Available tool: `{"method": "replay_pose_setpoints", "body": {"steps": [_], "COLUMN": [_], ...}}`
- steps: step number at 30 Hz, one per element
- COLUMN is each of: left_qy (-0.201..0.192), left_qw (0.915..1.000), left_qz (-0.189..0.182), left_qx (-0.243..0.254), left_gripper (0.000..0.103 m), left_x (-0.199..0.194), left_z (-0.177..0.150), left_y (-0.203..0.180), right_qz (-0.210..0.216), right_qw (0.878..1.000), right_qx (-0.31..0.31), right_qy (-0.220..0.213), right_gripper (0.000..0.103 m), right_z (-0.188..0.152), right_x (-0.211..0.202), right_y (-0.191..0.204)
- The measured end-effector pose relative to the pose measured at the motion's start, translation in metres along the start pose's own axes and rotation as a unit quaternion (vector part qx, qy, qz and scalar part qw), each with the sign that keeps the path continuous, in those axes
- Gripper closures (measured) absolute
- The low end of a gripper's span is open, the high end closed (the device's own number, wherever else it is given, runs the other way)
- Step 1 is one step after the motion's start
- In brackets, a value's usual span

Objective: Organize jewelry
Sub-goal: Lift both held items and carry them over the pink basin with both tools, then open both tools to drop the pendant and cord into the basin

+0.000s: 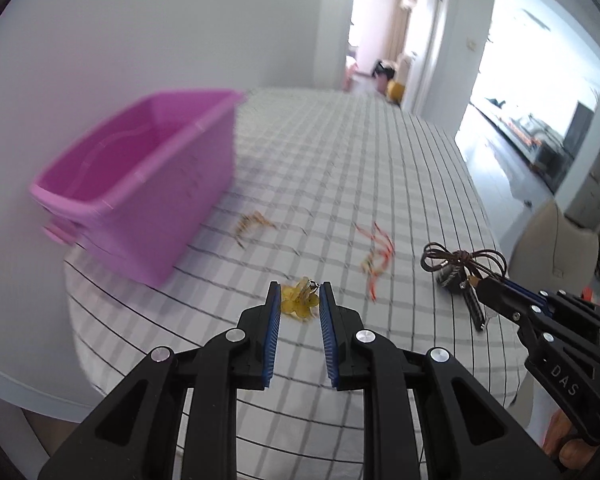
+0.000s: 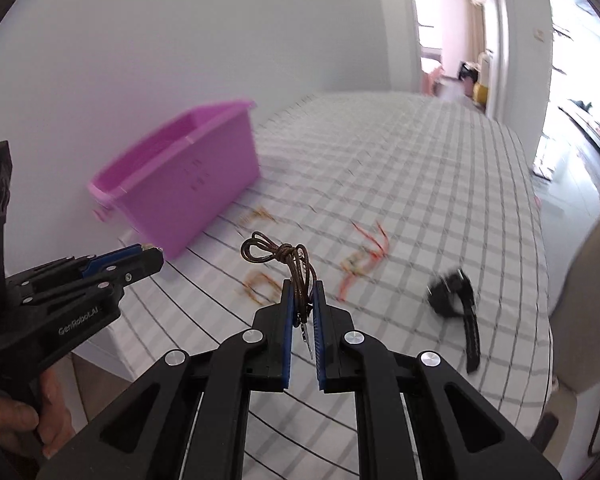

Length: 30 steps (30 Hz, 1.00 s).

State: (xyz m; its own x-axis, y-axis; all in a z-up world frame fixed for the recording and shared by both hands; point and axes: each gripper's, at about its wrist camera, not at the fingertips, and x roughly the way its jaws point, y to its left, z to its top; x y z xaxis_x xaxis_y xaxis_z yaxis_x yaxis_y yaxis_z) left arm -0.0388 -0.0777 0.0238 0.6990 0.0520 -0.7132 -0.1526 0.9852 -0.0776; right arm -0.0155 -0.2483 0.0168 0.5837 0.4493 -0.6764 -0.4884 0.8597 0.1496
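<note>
My left gripper is shut on a yellow beaded piece and holds it above the checked cloth. My right gripper is shut on a brown cord necklace; it also shows in the left wrist view. A pink bin stands at the left by the wall, and it shows in the right wrist view too. On the cloth lie an orange-red string piece, a tan beaded piece and a black watch.
The table with the checked cloth stands against a white wall. A beige chair back is at the right edge. An open doorway lies beyond the table's far end.
</note>
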Motion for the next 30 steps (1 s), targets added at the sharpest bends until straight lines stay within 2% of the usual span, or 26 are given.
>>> {"method": "replay_pose_setpoints", "body": {"steps": [6, 12, 16, 19, 22, 30], "left_qy": [-0.04, -0.055, -0.045, -0.042, -0.022, 0.037], "left_qw": [0.9984, 0.9964, 0.9964, 0.9963, 0.9967, 0.9971], "left_qz": [0.034, 0.056, 0.062, 0.066, 0.062, 0.041], "left_qx": [-0.021, -0.031, -0.035, -0.037, -0.047, -0.051], "left_gripper": [0.084, 0.083, 0.083, 0.083, 0.083, 0.083], "left_x": [-0.029, -0.025, -0.003, 0.016, 0.045, 0.12], "left_z": [0.04, 0.077, 0.106, 0.124, 0.139, 0.156], "left_y": [0.049, 0.11, 0.158, 0.191, 0.222, 0.267], "right_qz": [0.041, 0.076, 0.095, 0.092, 0.092, 0.071], "right_qw": [0.999, 0.995, 0.994, 0.994, 0.995, 0.994], "right_qx": [-0.018, -0.039, -0.036, -0.047, -0.04, -0.051], "right_qy": [-0.032, -0.043, -0.033, -0.026, -0.007, 0.065], "right_gripper": [0.094, 0.094, 0.094, 0.094, 0.094, 0.094], "right_z": [0.055, 0.108, 0.146, 0.17, 0.186, 0.199], "right_x": [0.003, 0.038, 0.081, 0.116, 0.153, 0.238], "right_y": [0.044, 0.098, 0.135, 0.162, 0.181, 0.211]}}
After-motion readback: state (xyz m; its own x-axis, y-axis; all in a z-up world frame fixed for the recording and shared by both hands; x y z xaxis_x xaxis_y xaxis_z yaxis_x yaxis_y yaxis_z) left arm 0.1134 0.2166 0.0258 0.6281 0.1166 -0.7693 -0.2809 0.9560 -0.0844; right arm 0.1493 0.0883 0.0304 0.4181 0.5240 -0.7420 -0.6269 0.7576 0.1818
